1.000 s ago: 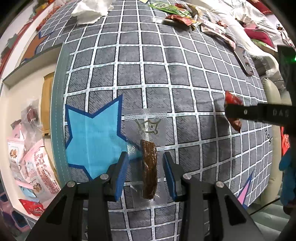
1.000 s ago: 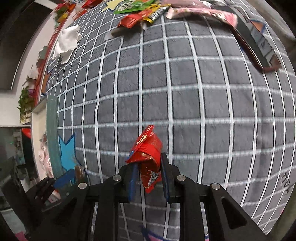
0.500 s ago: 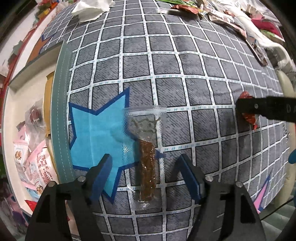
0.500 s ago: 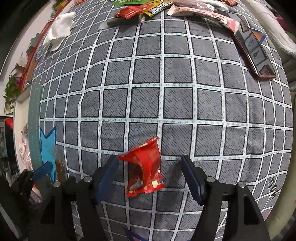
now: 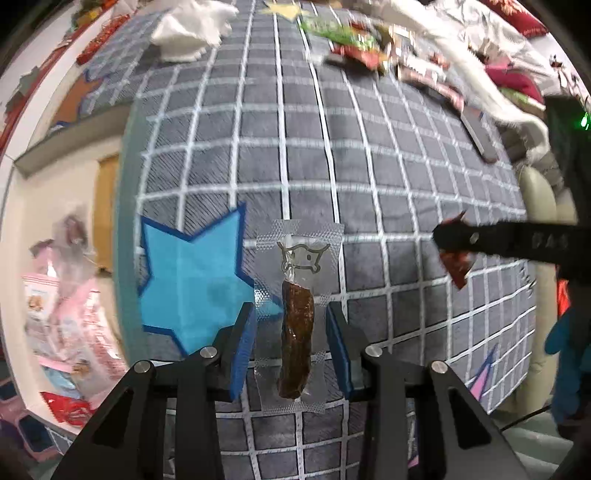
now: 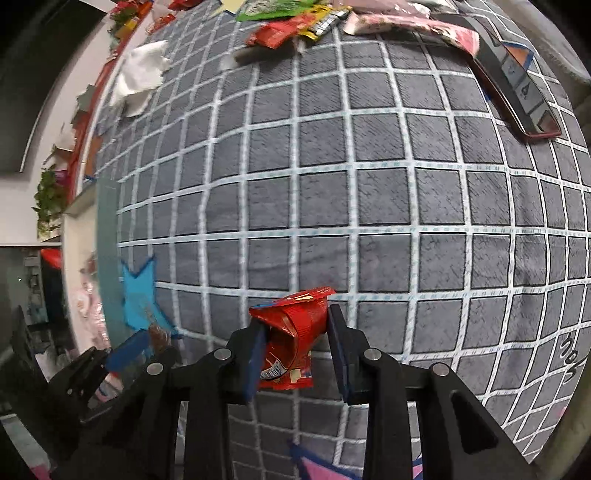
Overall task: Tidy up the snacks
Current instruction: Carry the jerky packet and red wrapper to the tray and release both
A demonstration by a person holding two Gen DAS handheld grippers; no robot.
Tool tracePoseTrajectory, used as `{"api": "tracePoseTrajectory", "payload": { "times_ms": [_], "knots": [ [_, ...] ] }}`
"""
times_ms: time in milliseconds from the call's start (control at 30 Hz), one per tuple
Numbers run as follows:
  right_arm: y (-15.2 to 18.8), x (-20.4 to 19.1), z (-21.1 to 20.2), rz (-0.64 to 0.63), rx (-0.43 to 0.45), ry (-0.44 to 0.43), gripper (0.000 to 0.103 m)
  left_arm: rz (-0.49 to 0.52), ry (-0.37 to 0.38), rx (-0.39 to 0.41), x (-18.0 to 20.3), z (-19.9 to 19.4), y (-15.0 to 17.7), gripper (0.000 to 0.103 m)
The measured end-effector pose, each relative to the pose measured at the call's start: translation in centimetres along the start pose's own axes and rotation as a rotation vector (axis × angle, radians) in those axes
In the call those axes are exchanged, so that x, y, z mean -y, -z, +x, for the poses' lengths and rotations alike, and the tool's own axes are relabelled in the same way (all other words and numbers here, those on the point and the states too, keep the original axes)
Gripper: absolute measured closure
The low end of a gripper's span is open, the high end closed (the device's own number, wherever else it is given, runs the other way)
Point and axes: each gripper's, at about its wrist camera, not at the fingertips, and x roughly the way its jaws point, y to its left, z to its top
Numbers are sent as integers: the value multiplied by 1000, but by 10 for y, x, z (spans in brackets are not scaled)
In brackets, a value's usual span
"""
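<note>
A clear packet with a brown jerky stick (image 5: 295, 328) lies on the grey grid cloth (image 5: 332, 155) beside a blue star print. My left gripper (image 5: 291, 325) has its blue pads against both sides of the packet. A crumpled red snack wrapper (image 6: 291, 343) sits between the pads of my right gripper (image 6: 295, 332), which presses it from both sides. The right gripper with the red wrapper (image 5: 456, 264) also shows at the right of the left wrist view. The left gripper with the jerky (image 6: 157, 334) shows at the lower left of the right wrist view.
A pile of mixed snack packets (image 6: 295, 22) lies at the far edge of the cloth, with a crumpled white tissue (image 6: 140, 77) to its left. A dark tray (image 6: 513, 92) lies at the far right. A shelf with pink snack bags (image 5: 70, 314) is left of the cloth.
Both grippers opened wide half a second ago and have now closed in again, the left on the jerky packet and the right on the red wrapper.
</note>
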Motion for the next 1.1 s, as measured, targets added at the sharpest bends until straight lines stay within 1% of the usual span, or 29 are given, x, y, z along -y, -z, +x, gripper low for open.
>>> {"api": "tracePoseTrajectory", "payload": {
  "times_ms": [133, 233, 367, 433, 533, 667, 767, 833, 900, 933, 967, 1033, 1067, 1100],
  "knots": [
    [-1, -33, -2, -31, -3, -44, 69, -37, 1, 57, -13, -28, -9, 61],
    [-3, -76, 0, -94, -8, -73, 69, -74, -15, 84, -40, -49, -12, 61],
    [-7, -131, 11, -175, -12, -112, 69, -149, -46, 120, -90, -70, -15, 61],
    [-11, -154, 16, -204, -19, -135, 69, -186, -82, 140, -115, -76, -15, 61],
    [-15, -199, 32, -254, -37, -166, 69, -241, -139, 139, -152, -78, -10, 61],
    [-4, -224, 31, -305, -62, -185, 69, -296, -165, 142, -190, -78, -6, 60],
    [-7, -248, 41, -332, -76, -179, 69, -313, -174, 142, -203, -72, -6, 57],
    [-11, -259, 49, -333, -88, -178, 69, -328, -169, 141, -209, -69, -6, 48],
    [-14, -269, 58, -333, -101, -169, 69, -353, -181, 151, -214, -68, -4, 22],
    [-13, -270, 58, -338, -104, -159, 69, -368, -198, 166, -217, -70, -3, 20],
    [-13, -272, 60, -346, -111, -142, 69, -376, -199, 168, -218, -70, -1, 18],
    [-13, -275, 64, -354, -121, -122, 69, -389, -182, 152, -221, -68, -1, 17],
    [-14, -275, 64, -356, -124, -111, 68, -398, -186, 141, -224, -66, -1, 13],
    [-13, -275, 65, -360, -125, -99, 66, -399, -194, 130, -224, -63, -1, 1]
  ]
}}
